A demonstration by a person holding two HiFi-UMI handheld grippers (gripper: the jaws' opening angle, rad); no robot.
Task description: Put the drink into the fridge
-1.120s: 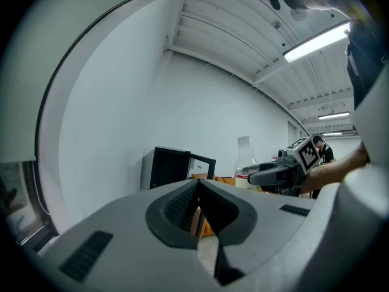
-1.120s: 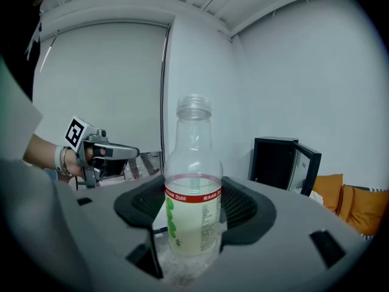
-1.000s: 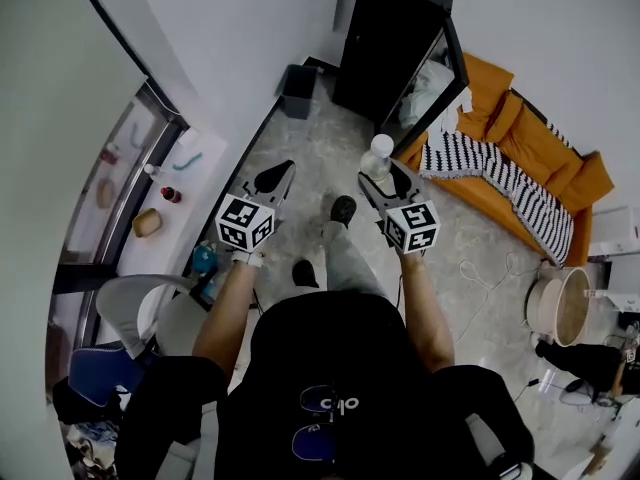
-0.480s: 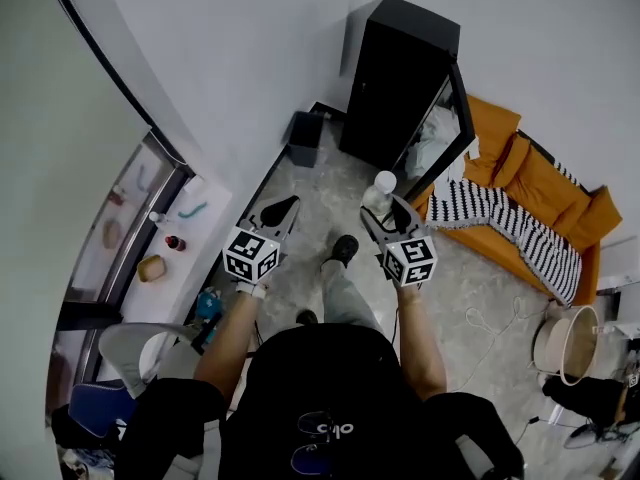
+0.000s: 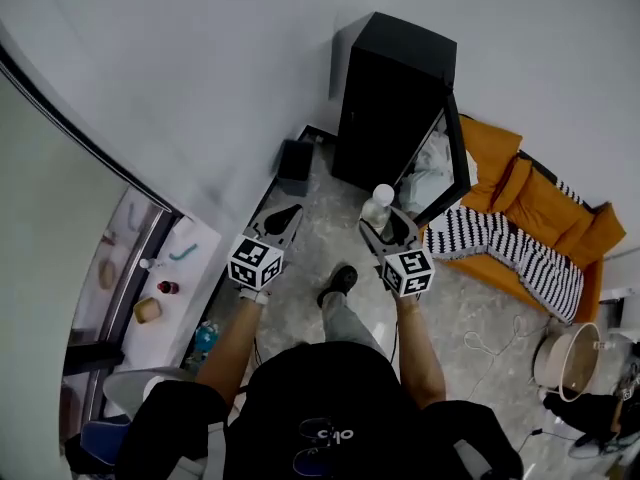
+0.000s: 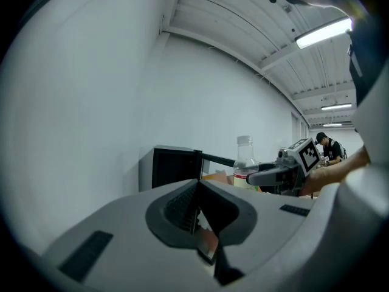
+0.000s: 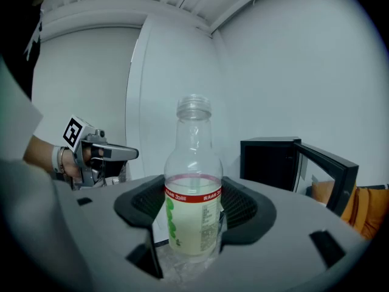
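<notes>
Clear plastic fills my right claw's own view. The bottle [image 7: 193, 187] stands dead centre there, with a red band round it and a pale milky drink below that band, detail the head view is too far off to show. From overhead I get what that close view lacks. The black fridge [image 5: 390, 103] stands against the white wall with its door [image 5: 452, 158] swung open toward an orange sofa [image 5: 545, 163] and a striped blanket [image 5: 505, 233]. The bottle is in the air above the floor, short of the fridge's open front. My left claw's view catches the bottle from the side, with the fridge behind it and to its left.

The bottle is upright, its long axis vertical, with neck and pale cap up and base down between the pads.

My right claw [image 5: 380, 224] is spread wide and clamped on the bottle's lower body, a ribbed pad pressed against each side. My left claw [image 5: 283, 215] is clenched, its jaws drawn together with only a sliver between the tips. It holds nothing and touches nothing, and it sits level with the right one and apart from it.
</notes>
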